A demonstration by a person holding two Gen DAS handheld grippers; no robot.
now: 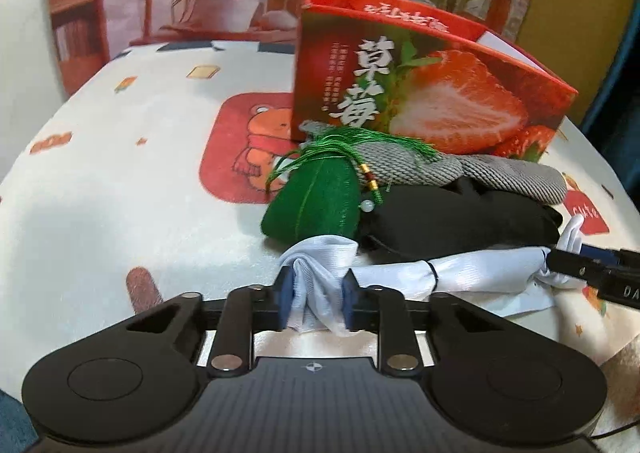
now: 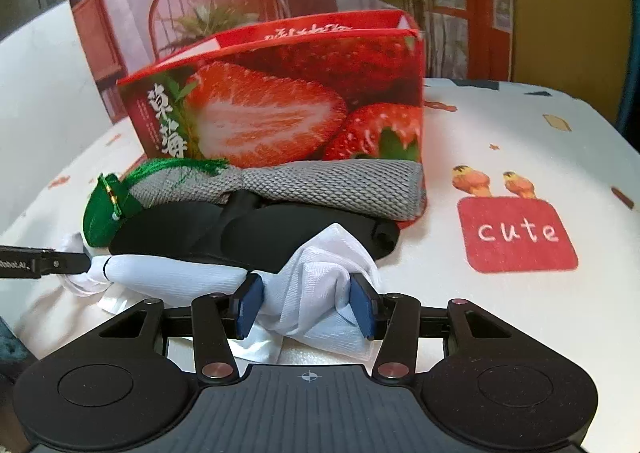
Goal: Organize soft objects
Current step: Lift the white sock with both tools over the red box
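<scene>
- Gripping one bunched end of the white satin cloth (image 1: 460,269), the left gripper (image 1: 316,303) has its jaws closed on the fabric, which bulges out between the blue pads (image 1: 285,303).
- At the cloth's other end the right gripper (image 2: 306,309) straddles a gathered fold; its jaws stand wider, and the pads appear to press the fabric's sides, so I judge it a looser grip on the same cloth.
- Between the two grippers the cloth lies stretched along the counter (image 1: 120,181), nearest the cameras, with a dark band cinching it partway along. Holding both ends probably lets the limp fabric be lifted without trailing.
- Just behind it sit the other soft things, touching one another: a black bundle (image 1: 460,217), a grey knitted pouch (image 1: 400,165) resting on it, and a green felt ornament (image 1: 312,205) with a tassel leaning at the side.
- The open strawberry box (image 1: 420,93) stands upright directly behind the pile, likely the place meant for these items.
</scene>
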